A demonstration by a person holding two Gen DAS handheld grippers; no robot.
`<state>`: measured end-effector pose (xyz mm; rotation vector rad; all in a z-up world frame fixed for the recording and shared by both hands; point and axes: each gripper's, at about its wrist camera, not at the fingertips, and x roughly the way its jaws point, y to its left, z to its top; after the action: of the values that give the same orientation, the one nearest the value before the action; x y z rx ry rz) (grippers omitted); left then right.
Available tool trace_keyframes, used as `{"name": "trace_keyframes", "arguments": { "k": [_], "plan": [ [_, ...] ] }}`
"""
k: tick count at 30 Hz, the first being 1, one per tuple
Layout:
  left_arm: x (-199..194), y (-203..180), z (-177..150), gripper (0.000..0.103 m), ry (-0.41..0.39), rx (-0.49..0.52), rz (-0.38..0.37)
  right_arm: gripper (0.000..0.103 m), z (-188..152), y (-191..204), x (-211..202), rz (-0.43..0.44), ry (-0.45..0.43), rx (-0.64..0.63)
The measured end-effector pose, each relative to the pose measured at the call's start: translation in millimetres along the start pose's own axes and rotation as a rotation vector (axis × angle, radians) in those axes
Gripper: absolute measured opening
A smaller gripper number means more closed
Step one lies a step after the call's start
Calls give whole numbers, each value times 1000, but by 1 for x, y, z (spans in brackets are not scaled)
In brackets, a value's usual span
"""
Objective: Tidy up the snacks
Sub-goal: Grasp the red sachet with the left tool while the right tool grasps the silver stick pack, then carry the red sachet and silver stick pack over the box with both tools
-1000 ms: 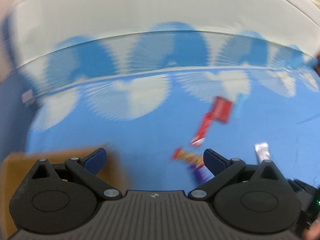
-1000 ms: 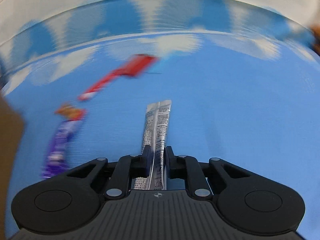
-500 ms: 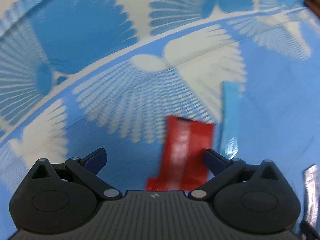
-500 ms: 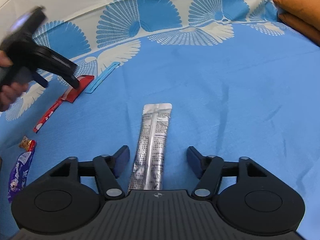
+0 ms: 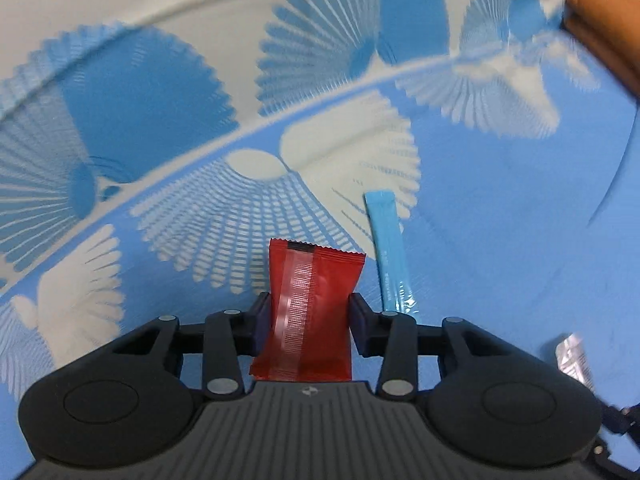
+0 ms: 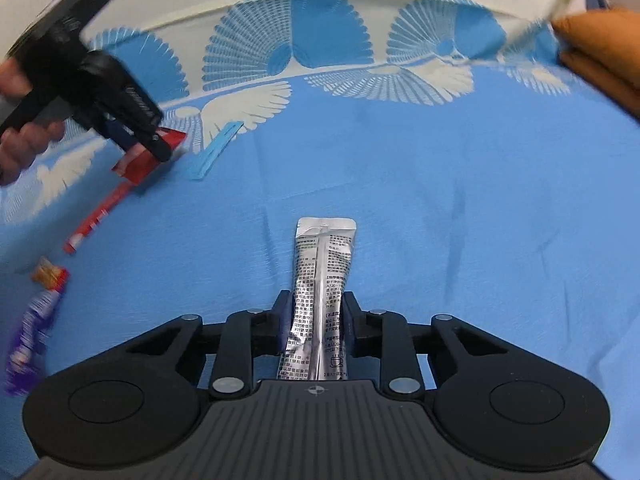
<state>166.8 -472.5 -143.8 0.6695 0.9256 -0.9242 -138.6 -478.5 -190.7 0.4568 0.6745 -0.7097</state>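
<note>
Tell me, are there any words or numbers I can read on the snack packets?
Silver foil stick packet: dense printed text and a small cup symbol, too small to read.
Red plastic packet: a barcode-like strip only, no readable words.
Light blue stick packet: print too blurred.
Purple wrapper: too blurred.
Nothing can be quoted.

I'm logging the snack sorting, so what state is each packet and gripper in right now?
Red foil packet: flat on cloth, pinched by left gripper, jaws just closed.
Silver foil stick sachet: gripped by right gripper, jaws just closed.
Light blue stick packet: lying loose.
Purple wrapped bar: lying loose.
Thin red stick: lying loose.
</note>
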Motion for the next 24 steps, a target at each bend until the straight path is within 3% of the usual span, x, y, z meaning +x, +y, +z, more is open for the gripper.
{"name": "trace_keyframes", "arguments": {
  "k": [4, 8, 16, 24],
  "plan": [
    [-59, 13, -13, 45, -69, -62, -5, 28, -1, 4, -39, 1, -41, 19],
    [-136, 22, -57, 45, -140, -91, 4, 28, -10, 14, -83, 28, -44, 56],
    [-287, 25, -181, 45, -228, -199, -12, 28, -39, 79, -188, 207, -25, -24],
    [-408, 35, -313, 45, -268, -338, 96, 28, -66, 152, -292, 424, -37, -155]
  ]
}}
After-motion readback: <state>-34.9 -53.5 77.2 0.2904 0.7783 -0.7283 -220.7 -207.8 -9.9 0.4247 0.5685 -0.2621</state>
